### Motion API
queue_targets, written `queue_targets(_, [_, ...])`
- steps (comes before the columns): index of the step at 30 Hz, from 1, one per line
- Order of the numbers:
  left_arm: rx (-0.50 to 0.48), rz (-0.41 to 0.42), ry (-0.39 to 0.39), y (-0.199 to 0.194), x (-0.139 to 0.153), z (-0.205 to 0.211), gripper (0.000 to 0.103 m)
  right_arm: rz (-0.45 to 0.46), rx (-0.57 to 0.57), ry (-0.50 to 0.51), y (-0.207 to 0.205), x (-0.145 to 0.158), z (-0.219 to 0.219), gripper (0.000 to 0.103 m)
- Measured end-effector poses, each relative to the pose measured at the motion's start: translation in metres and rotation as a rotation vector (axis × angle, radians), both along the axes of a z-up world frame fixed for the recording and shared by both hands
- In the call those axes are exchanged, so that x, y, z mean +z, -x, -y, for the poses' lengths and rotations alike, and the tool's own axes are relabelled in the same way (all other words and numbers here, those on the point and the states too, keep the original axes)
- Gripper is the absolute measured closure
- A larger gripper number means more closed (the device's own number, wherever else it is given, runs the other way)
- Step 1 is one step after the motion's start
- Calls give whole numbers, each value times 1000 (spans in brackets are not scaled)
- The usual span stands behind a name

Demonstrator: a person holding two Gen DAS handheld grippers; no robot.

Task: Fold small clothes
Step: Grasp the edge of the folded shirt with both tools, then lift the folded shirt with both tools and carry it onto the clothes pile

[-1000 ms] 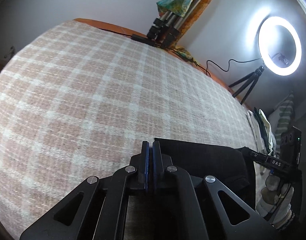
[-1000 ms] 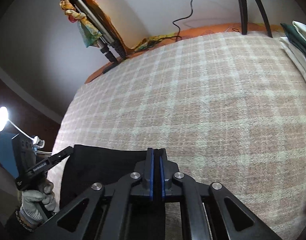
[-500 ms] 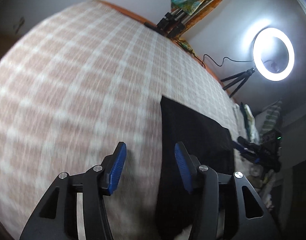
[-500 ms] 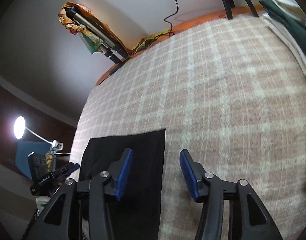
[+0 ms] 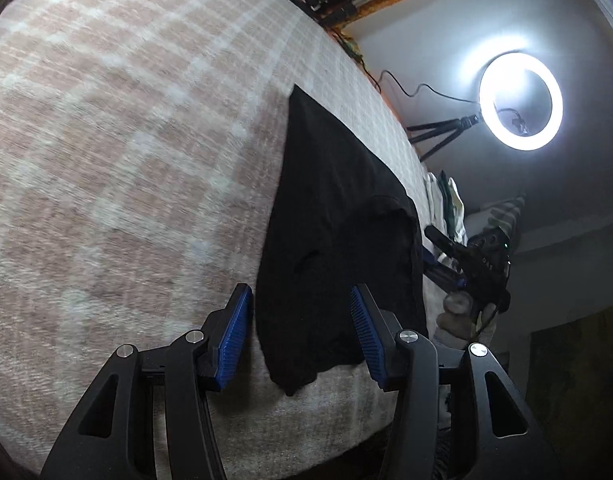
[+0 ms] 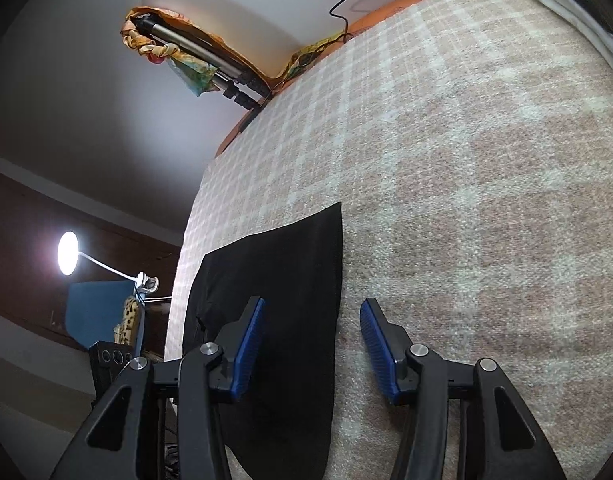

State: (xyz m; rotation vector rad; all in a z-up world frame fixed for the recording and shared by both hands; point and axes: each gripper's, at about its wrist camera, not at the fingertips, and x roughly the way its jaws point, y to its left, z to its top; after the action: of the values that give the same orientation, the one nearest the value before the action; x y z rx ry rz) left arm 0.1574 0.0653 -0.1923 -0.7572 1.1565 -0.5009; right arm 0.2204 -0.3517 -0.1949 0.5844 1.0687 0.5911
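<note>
A black garment point(image 5: 338, 236) lies flat on the pink-and-white plaid blanket point(image 5: 126, 140), near its front edge. It also shows in the right wrist view point(image 6: 282, 300). My left gripper point(image 5: 300, 326) is open and empty, raised above the garment's near left edge. My right gripper point(image 6: 312, 344) is open and empty, raised above the garment's right edge. The other gripper point(image 5: 466, 264) shows at the right of the left wrist view, in a gloved hand.
A lit ring light point(image 5: 520, 100) on a tripod stands past the blanket's far right. Folded clothes point(image 5: 446, 204) are stacked at the right side. A folded tripod with colourful cloth point(image 6: 202, 60) leans on the wall. A desk lamp point(image 6: 68, 258) glows at left.
Both grippers were shut on the black garment a second ago. They have let go, opened wide and lifted back; the garment now lies flat on the blanket.
</note>
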Motion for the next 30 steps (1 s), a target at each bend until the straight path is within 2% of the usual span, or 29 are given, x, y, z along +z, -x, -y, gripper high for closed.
queue_targets(6, [-61, 44, -3, -4, 4, 21, 57, 4, 14, -38, -7, -5, -21, 50])
queue_targets(7, [-69, 40, -1, -6, 3, 22, 62, 6, 15, -36, -8, -4, -24, 51])
queue_targets(8, [-68, 40, -7, -7, 3, 22, 66, 7, 14, -23, -9, -5, -28, 56])
queue_targets(10, [-75, 29, -17, -9, 0, 24, 83, 4, 8, -7, -11, -5, -33, 65])
queue_targets(12, [-85, 34, -44, -9, 0, 27, 91, -3, 7, 7, -13, -4, -38, 74])
queue_targets(14, [-102, 55, -83, -8, 3, 31, 92, 6, 10, 60, -13, -1, -45, 86])
queue_targets(17, [-123, 104, -140, -4, 12, 35, 95, 46, 18, 157, -11, 10, -56, 94])
queue_targets(22, [-147, 193, -225, 2, 30, 46, 96, 148, 44, 353, 0, 36, -81, 96])
queue_targets(25, [-149, 216, -246, 4, 35, 49, 96, 190, 44, 459, 7, 46, -94, 96])
queue_targets(30, [-153, 256, -271, 10, 43, 57, 97, 250, 48, 581, 14, 55, -111, 97])
